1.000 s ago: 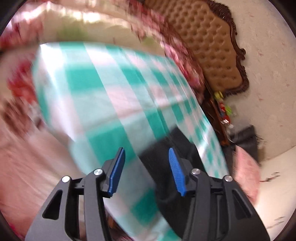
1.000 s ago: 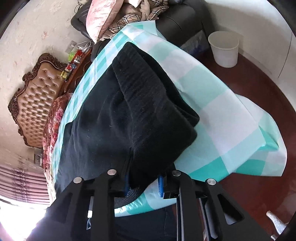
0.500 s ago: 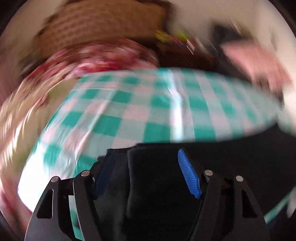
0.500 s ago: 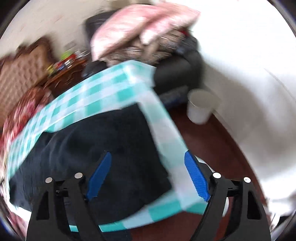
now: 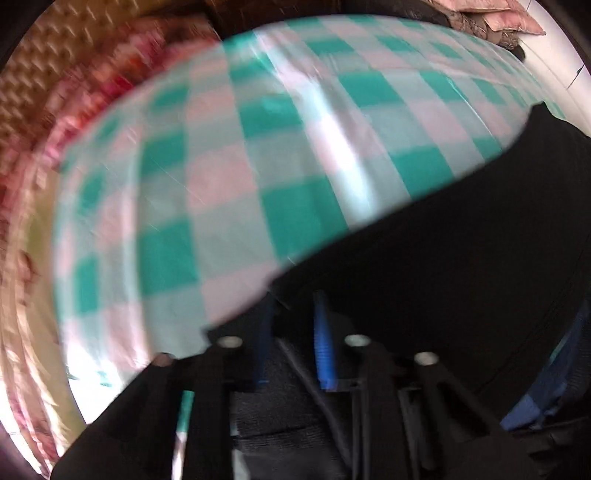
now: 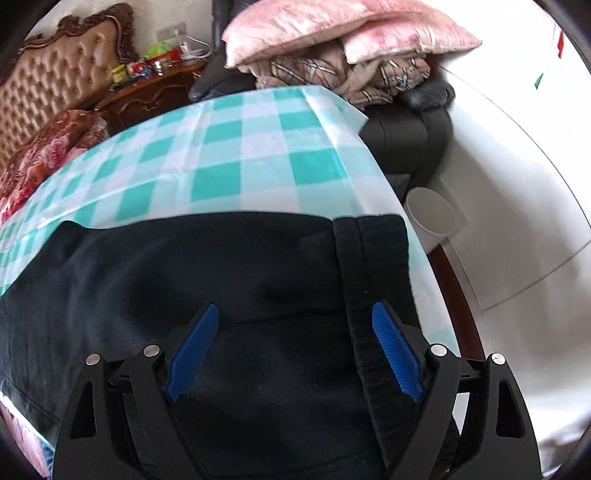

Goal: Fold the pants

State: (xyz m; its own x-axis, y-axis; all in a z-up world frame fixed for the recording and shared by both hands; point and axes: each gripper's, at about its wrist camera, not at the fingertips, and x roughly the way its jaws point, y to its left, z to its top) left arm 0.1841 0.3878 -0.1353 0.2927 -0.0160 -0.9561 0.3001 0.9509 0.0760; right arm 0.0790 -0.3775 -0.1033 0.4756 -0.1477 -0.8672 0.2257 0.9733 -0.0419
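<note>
Pants [image 6: 229,295] black, lying flat on checked tablecloth [image 6: 236,158], waistband toward cloth's right edge. Right gripper [image 6: 293,347] spread wide above pants, holding nothing. Left gripper [image 5: 291,336] narrowed onto pants edge (view blurred). Fabric judged soft, limp, thickish; best gripped at ribbed waistband [image 6: 373,295] or hem.

A home bedroom: a tufted headboard [image 6: 55,85] stands over floral bedding [image 6: 48,147], with stacked pillows [image 6: 332,29] on a dark sofa [image 6: 413,136] and a checked-cloth desk [image 6: 229,155] nearby.
</note>
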